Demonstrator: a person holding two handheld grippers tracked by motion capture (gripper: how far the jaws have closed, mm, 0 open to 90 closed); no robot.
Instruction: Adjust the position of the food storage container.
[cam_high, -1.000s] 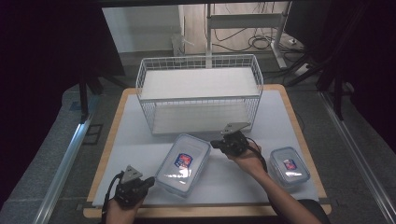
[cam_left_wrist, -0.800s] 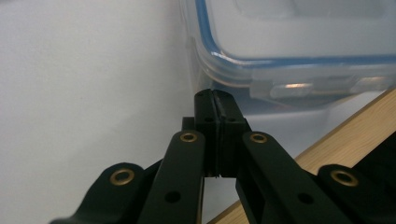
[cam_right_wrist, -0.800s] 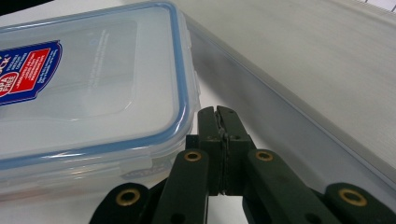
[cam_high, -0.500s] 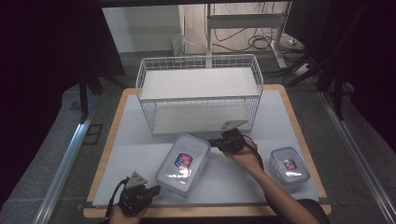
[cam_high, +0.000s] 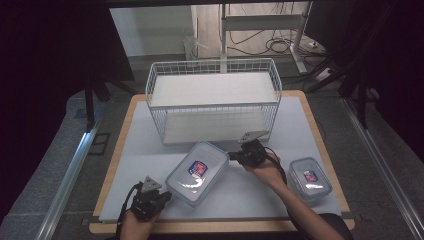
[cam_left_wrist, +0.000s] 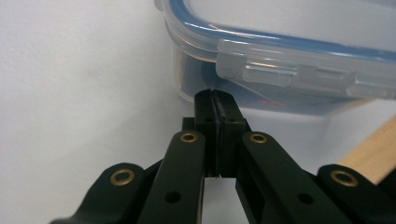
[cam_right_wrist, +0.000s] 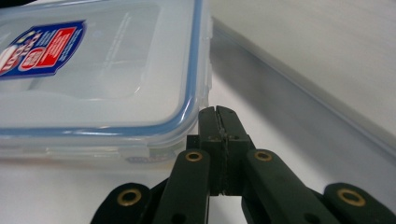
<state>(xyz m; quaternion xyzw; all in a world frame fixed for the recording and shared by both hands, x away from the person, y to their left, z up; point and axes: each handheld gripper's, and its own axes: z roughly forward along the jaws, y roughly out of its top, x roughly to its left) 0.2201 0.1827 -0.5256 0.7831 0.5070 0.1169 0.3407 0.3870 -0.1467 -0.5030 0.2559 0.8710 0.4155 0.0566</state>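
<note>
Large lidded container (cam_high: 197, 172) flat near desk (cam_high: 125, 150) front edge, outside wire basket (cam_high: 214, 100); left tool (cam_high: 161, 198) and right tool (cam_high: 234, 157) both closed empty against opposite ends; lift apparently pending.

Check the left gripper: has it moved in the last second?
Yes. The left gripper has slid right along the table's front edge, closing on the large container.

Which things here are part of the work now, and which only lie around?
In use:
- large lidded container
- left gripper, shut, at its near corner
- right gripper, shut, at its far corner

Lying about:
- small lidded container
- wire rack
</note>
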